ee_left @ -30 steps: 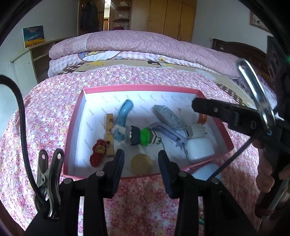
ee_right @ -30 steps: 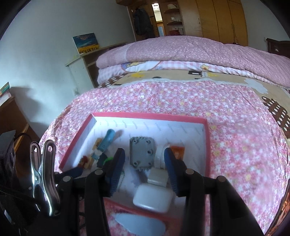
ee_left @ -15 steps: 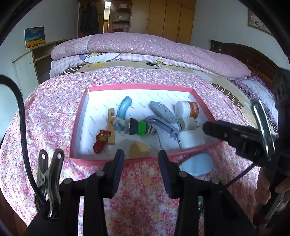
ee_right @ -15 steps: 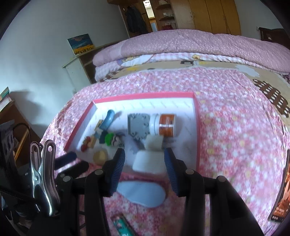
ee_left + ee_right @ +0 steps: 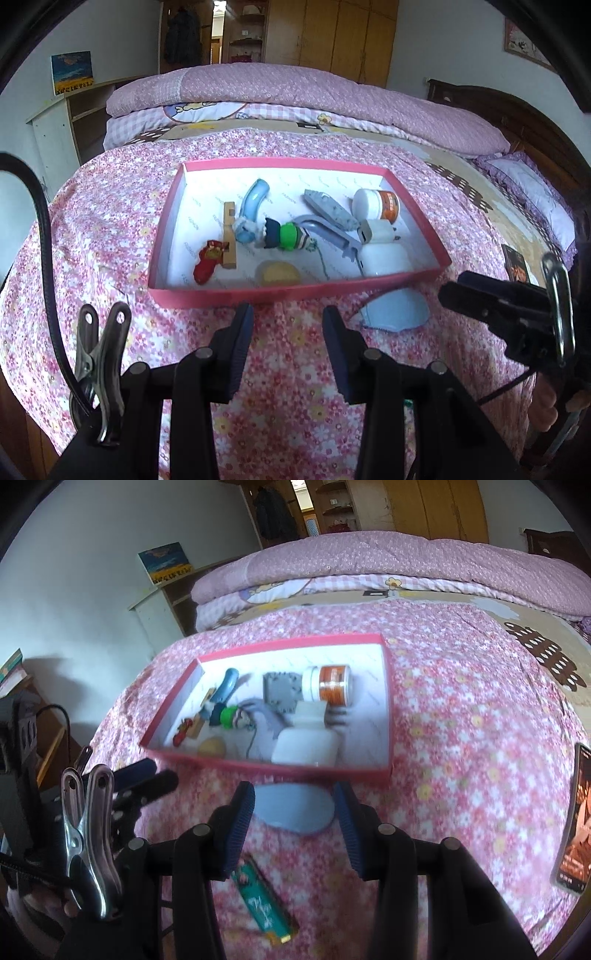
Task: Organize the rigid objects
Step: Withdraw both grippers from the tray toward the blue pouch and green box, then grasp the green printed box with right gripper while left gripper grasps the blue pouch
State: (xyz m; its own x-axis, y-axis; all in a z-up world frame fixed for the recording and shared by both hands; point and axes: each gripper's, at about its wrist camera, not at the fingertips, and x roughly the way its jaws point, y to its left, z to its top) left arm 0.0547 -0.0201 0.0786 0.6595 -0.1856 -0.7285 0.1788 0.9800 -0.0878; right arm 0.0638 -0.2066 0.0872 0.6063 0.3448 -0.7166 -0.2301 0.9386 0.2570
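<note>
Toys and household odds and ends fill the pink box at frame centre on the bed; both tongs, left and right, have drawn back, parted and empty (blue piece remains outside).

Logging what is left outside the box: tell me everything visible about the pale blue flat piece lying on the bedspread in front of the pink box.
The pale blue piece is flat and thin, smooth like plastic, with one rounded end and one more cut-off end. It lies flat on the flowered bedspread, just outside the near wall of the pink box; whether it touches that wall cannot be told. In the right wrist view it shows between the open jaws of the right gripper, which do not visibly touch it. Nothing rests on it.
</note>
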